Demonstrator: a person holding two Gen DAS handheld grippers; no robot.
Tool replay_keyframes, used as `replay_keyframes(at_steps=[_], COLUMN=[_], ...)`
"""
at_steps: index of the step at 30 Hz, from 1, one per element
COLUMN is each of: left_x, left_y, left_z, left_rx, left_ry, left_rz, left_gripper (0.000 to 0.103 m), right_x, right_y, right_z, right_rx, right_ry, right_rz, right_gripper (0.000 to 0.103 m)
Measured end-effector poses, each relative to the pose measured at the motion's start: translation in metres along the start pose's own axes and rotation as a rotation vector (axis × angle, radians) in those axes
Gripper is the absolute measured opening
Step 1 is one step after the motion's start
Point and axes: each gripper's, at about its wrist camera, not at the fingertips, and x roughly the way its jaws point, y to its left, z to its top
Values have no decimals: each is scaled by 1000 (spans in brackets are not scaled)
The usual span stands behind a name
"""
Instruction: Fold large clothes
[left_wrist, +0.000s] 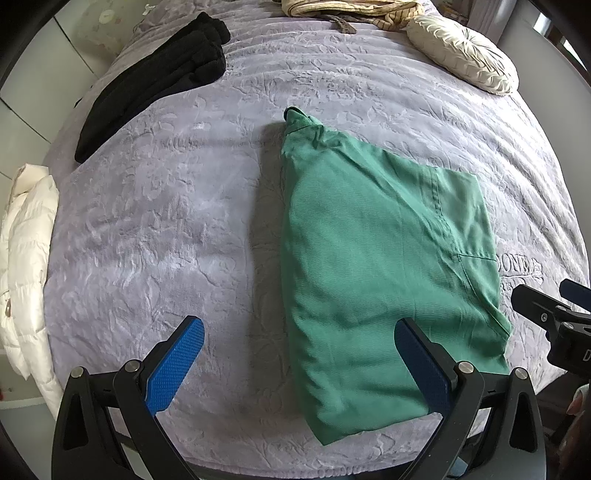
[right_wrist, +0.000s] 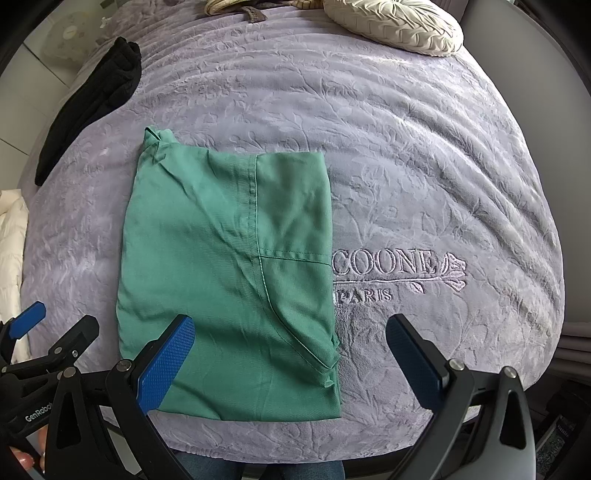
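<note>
A bed (right_wrist: 406, 155) covered in a lilac plush blanket with an embossed leaf pattern fills both views; stitched lettering (right_wrist: 384, 264) on the blanket sits just right of the garment in the right wrist view. The green garment (right_wrist: 221, 266) lies flat on the near half of the bed, folded into a rough rectangle with one small corner poking up at its far left end, a seam running down its length and a short cross seam branching to the right edge. Its near edge reaches close to the edge of the bed.

Along the far left side of the bed lies a long black garment (left_wrist: 155, 81), folded. A cream puffy jacket (left_wrist: 26, 266) hangs at the left edge of the bed. A round pleated cream cushion (left_wrist: 465, 55) rests at the far right, with a striped beige cloth (left_wrist: 347, 9) bunched beside it at the far end of the bed.

The left gripper (left_wrist: 299, 365) hovers over the near left part of the green garment, jaws spread wide and holding nothing. The right gripper (right_wrist: 290, 363) hovers over its near right corner, jaws likewise wide and empty.
</note>
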Motion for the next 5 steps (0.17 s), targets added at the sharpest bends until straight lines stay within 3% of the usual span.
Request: replay_keyframes(at_steps=[5], left_x=[-1], left_y=[-3], left_z=[-1], left_rx=[-1], left_ry=[-1], left_rz=[-5], left_gripper=[103], right_x=[0], right_y=[2], right_z=[-2], right_rx=[-1], right_ry=[1], right_rz=[2], right_gripper=[103])
